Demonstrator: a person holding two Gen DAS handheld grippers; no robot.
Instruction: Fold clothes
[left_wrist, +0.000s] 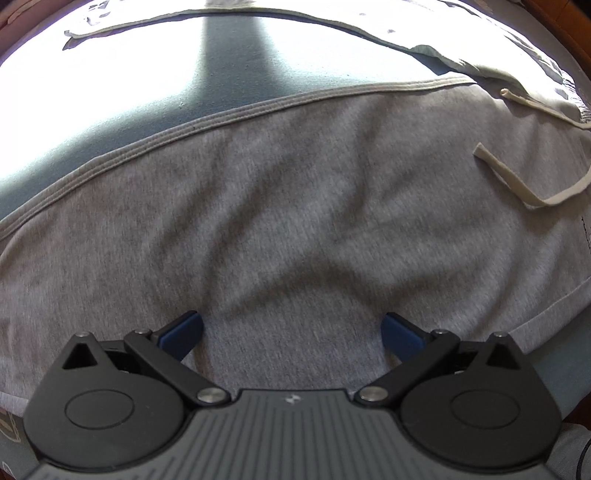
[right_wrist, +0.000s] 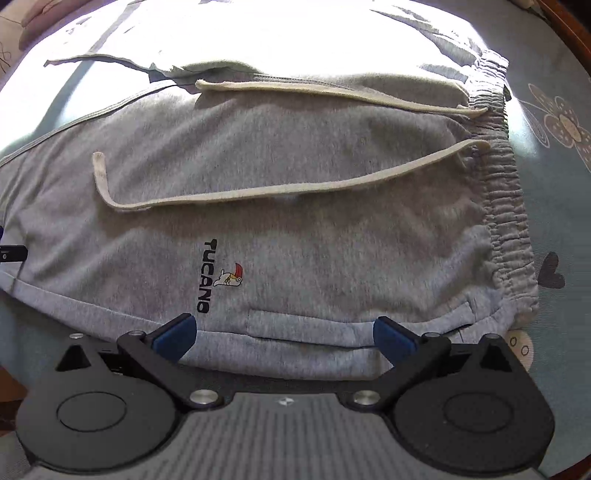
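Grey sweat shorts (right_wrist: 314, 236) lie flat on a pale green sheet, elastic waistband (right_wrist: 506, 206) to the right. Two cream drawstrings (right_wrist: 258, 192) trail leftward across the front. A black "TUCANO" logo with a small bird (right_wrist: 207, 277) sits near the lower hem. My right gripper (right_wrist: 284, 334) is open, its blue pads (right_wrist: 177, 338) spread just above the shorts' near edge by a pocket. In the left wrist view my left gripper (left_wrist: 291, 336) is open too, low over a wrinkled grey leg (left_wrist: 280, 221), with a drawstring end (left_wrist: 517, 181) at the right.
The pale green bed sheet (right_wrist: 554, 184) carries flower and heart prints to the right of the waistband. Bright sunlight washes out the far part of the sheet (left_wrist: 129, 74). A dark wooden edge (right_wrist: 569, 33) shows at the top right.
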